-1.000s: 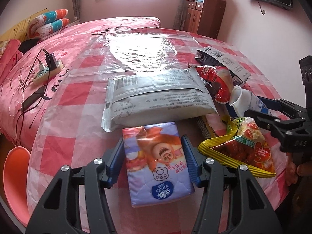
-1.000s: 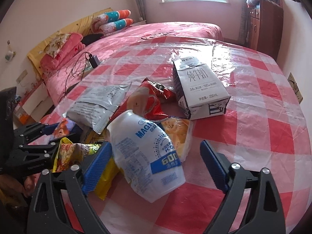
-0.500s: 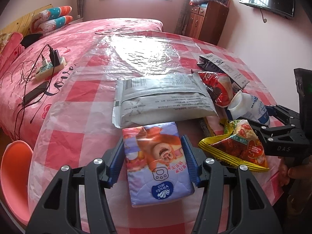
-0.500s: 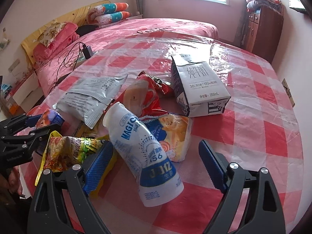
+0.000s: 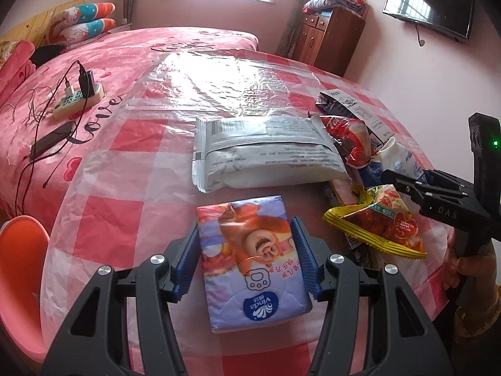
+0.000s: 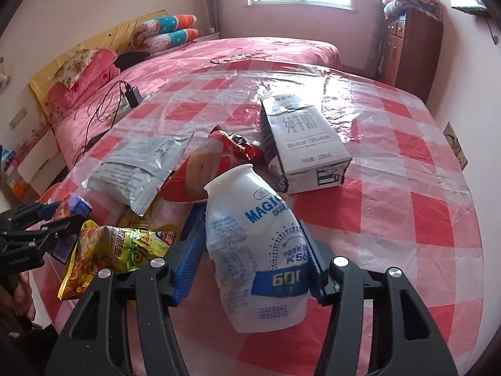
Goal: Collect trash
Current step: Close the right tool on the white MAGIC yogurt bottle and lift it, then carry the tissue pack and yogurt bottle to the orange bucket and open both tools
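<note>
My left gripper (image 5: 247, 244) is shut on a purple Vinda tissue pack (image 5: 250, 260), held just above the checked table (image 5: 103, 228). The right gripper (image 6: 250, 228) has its jaws closing on a crumpled white drink bottle (image 6: 250, 250), and both blue pads touch its sides. In the left wrist view the right gripper (image 5: 419, 185) stands at the right edge with the bottle (image 5: 397, 159) between its fingers. A yellow-green snack bag (image 6: 116, 247) lies between the two grippers. Further back lie a grey foil pouch (image 5: 266, 153), a red snack bag (image 6: 213, 163) and a milk carton (image 6: 303, 144).
The table carries a red-and-white cloth under clear plastic. Behind it is a pink bed (image 5: 134, 47) with a power strip (image 5: 75, 100) and cables. An orange stool (image 5: 18, 282) stands at the table's left edge, and a wooden cabinet (image 5: 328, 40) is at the back right.
The right gripper's jaws have closed in from wide apart onto the white bottle, which now points away between the pads. The left gripper still grips the tissue pack and has shifted slightly.
</note>
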`<state>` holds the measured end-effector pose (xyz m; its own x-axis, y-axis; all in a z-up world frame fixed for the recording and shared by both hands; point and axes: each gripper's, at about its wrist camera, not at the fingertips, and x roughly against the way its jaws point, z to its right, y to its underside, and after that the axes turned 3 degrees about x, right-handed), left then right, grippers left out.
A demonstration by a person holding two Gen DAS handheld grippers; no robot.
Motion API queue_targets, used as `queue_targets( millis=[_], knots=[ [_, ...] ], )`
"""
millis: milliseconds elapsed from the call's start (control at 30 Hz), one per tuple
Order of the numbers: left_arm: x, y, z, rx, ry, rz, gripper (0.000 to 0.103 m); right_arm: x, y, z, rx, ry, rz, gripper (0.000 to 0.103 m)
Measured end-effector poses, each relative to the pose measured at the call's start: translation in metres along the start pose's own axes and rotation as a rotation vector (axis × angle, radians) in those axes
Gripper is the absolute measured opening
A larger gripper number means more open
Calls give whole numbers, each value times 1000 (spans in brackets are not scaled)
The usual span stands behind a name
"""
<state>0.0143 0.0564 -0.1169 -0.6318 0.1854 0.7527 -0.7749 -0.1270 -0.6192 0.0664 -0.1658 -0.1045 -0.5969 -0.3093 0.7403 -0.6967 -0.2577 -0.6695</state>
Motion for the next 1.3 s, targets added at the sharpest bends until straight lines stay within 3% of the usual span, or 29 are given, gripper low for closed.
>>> queue_targets(
  millis=[167, 633, 1100, 1300],
  knots=[
    [2, 2, -8, 14, 26, 2, 57, 4, 0, 5, -29, 24, 17, 58],
    [16, 3, -29, 48, 102, 40, 57, 31, -5, 11, -206, -27, 76, 58],
    [33, 4, -50, 83, 143, 79, 57, 50, -25, -11, -228, -71, 100, 58],
    [41, 3, -63, 105, 142, 100, 57, 54, -39, -38, -193, -114, 101, 58]
  ],
)
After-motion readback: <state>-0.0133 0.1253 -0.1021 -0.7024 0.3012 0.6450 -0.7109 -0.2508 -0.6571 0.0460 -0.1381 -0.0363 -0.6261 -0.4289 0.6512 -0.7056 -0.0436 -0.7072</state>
